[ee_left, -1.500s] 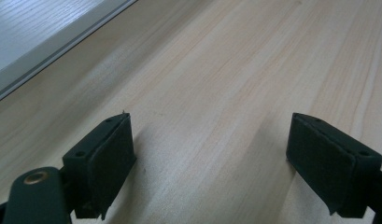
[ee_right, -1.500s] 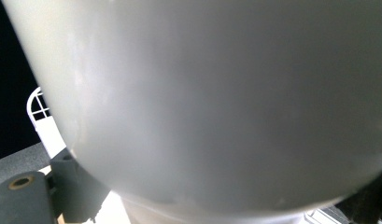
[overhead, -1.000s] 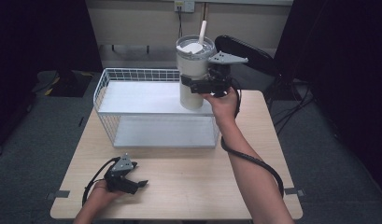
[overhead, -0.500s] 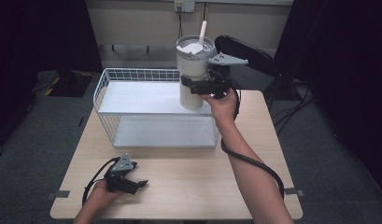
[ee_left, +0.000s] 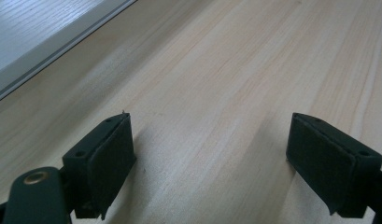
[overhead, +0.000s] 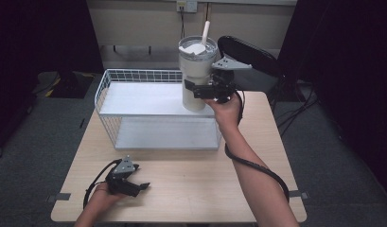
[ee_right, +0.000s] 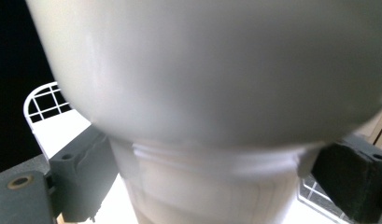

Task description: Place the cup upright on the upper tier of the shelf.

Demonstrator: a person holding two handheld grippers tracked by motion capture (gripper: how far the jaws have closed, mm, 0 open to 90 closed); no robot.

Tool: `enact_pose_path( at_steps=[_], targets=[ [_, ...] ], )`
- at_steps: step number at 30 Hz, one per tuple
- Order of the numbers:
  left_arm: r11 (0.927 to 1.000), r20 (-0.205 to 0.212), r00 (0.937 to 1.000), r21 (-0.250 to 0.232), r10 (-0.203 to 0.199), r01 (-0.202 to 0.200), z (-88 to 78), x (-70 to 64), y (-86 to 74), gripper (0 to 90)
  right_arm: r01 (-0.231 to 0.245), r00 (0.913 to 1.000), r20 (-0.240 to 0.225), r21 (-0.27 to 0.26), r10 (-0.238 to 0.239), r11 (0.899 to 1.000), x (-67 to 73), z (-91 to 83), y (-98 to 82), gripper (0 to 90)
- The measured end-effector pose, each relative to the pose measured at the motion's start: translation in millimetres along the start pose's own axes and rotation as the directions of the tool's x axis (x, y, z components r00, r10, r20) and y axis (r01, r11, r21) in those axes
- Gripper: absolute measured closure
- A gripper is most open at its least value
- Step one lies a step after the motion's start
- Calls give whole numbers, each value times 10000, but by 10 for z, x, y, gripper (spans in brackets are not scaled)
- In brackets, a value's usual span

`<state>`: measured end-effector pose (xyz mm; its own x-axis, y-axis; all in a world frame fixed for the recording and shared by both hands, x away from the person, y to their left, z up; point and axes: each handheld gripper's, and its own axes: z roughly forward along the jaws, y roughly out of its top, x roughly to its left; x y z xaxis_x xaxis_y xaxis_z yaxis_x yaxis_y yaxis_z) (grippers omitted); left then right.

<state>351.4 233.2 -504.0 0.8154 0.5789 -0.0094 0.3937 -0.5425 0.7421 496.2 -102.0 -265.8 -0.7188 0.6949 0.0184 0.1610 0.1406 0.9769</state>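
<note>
The tumbler [overhead: 197,75] is standing at the far right corner of the rack [overhead: 134,97], on its upper shelf, with the right gripper [overhead: 205,90] clasping its narrow lower part, jaws on either side. Being top-heavy with a straw [overhead: 206,32], it could be tipping off the edge if released carelessly. The left gripper [overhead: 134,185] is resting wide open and empty on the table [overhead: 205,189], near left.

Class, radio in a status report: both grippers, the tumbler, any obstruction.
Left gripper open, resting on table. Right gripper shut on tumbler, above wire basket. No obstruction seen.
</note>
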Motion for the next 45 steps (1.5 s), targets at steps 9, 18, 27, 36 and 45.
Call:
enact_pose_path(
  at_steps=[9, 18, 27, 36, 45],
  targets=[
    [10000, 0, 10000, -2, -2, 2, 0, 0, 0, 145, -41, 10000, -9, 125, 41, 9999, 3, -50, -32, 95],
    [10000, 8, 10000, -19, -10, 10, 1, 2, 0, 145, -142, 9998, -160, 167, 145, 9998, -21, -170, -110, 115],
    [10000, -7, 10000, -11, -5, 5, 1, -1, 0, 144, 46, 9988, -493, 320, -30, 9995, 24, -316, -158, 114],
    [10000, -4, 10000, -16, -7, 7, 3, -2, -1, 143, 315, 9934, -1115, 323, -277, 9990, 138, -453, -216, 114],
    [10000, -3, 10000, -15, -2, 2, 3, -2, 0, 143, 411, 9880, -1502, 315, -359, 9987, 207, -584, -240, 130]
  ],
)
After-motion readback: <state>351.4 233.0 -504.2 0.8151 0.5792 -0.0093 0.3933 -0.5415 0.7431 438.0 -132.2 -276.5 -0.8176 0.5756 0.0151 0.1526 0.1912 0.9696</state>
